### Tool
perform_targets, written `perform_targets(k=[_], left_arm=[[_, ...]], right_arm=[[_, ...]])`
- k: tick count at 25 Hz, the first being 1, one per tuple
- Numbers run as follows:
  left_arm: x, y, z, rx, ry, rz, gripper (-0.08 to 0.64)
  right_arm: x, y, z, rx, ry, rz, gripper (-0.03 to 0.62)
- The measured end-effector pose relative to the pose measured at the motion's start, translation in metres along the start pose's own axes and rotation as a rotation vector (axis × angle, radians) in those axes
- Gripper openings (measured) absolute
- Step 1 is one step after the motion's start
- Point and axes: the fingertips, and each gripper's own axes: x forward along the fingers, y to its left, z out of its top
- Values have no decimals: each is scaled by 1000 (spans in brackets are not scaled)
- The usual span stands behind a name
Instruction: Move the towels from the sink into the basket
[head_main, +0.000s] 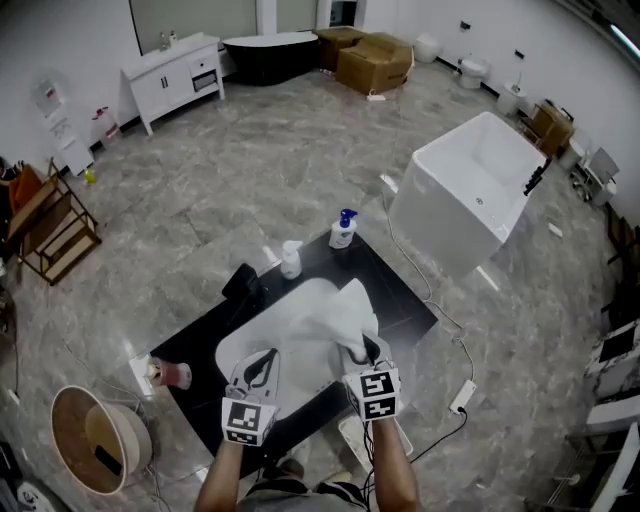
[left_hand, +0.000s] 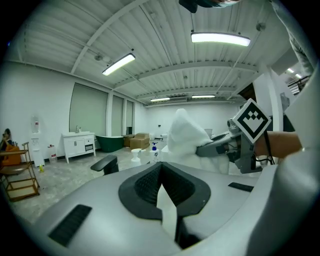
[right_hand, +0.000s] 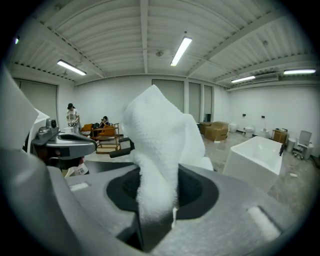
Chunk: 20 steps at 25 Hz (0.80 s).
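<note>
Step, as judged: lift-out. Right claw (head_main: 362, 352) clamped on white terry towel (head_main: 335, 318), hanging above white sink (head_main: 234, 352) in black worktop (head_main: 395, 292). Left claw (head_main: 263, 362) closed, white sliver in slit, unidentifiable. Next: carry to round wicker basket (head_main: 68, 412), floor left; release.

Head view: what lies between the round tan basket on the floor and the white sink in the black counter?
A small pinkish container at the black counter's corner, then bare grey floor toward the basket; shown in head view.
</note>
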Motion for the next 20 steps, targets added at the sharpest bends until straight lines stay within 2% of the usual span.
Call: perform_targets(k=[4, 12, 20], left_arm=[[7, -42, 22, 23, -30, -58, 15], [15, -142, 53, 71, -70, -213, 15], [10, -247, 73, 109, -102, -346, 15]], right_arm=[[-58, -36, 4, 26, -45, -92, 137], [-183, -109, -15, 101, -107, -299, 137], [-307, -156, -40, 138, -162, -472, 137]])
